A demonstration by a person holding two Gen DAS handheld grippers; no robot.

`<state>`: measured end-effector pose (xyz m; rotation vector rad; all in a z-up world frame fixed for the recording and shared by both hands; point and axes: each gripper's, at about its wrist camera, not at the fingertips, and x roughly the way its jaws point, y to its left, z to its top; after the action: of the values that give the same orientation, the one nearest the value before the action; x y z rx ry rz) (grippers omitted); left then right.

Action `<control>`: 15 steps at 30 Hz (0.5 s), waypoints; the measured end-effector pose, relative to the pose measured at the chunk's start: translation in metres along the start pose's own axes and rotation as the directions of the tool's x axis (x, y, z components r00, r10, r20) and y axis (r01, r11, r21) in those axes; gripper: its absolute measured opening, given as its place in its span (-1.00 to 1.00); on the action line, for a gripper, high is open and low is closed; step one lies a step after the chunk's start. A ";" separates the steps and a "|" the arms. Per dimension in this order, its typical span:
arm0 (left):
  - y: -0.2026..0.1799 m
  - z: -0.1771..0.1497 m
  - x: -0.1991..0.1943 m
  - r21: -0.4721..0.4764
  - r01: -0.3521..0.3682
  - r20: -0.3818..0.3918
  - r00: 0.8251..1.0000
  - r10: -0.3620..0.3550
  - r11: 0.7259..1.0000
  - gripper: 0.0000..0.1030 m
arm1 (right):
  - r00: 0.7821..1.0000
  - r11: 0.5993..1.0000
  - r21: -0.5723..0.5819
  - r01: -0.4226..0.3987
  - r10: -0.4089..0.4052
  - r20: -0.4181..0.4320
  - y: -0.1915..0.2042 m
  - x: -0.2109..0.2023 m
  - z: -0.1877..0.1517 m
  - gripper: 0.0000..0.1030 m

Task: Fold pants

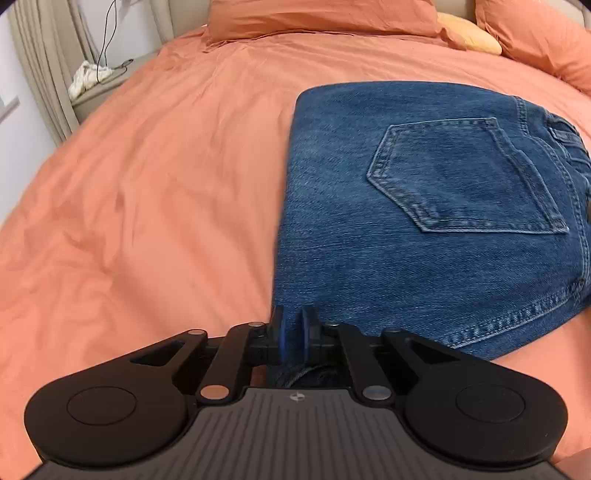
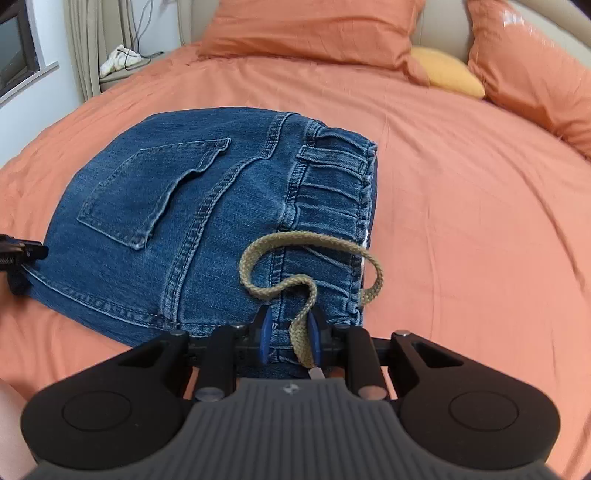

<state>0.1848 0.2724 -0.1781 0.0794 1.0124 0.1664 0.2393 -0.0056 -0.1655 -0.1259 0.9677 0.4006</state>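
Each hand-held gripper, left (image 1: 293, 334) and right (image 2: 290, 338), pinches the folded blue denim pants (image 2: 207, 221)

You see a bed with an orange duvet cover (image 2: 461, 221), two orange pillows (image 2: 314, 29) and a small yellow cushion (image 2: 448, 72) (between them). At left stand beige curtains (image 1: 40, 70) and a bedside table (image 1: 99, 92) carrying white cloth (image 1: 86, 77).
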 end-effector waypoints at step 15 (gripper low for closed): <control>-0.053 0.025 -0.196 0.001 -0.039 0.252 0.967 0.038 0.999 -0.06 | 0.956 0.998 -0.033 -0.048 0.056 0.287 0.008 -0.195 0.019 0.34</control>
<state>0.1094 0.1865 -0.0088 0.1229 0.7579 0.1837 0.1535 -0.0463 0.0057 -0.0627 0.6792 0.4662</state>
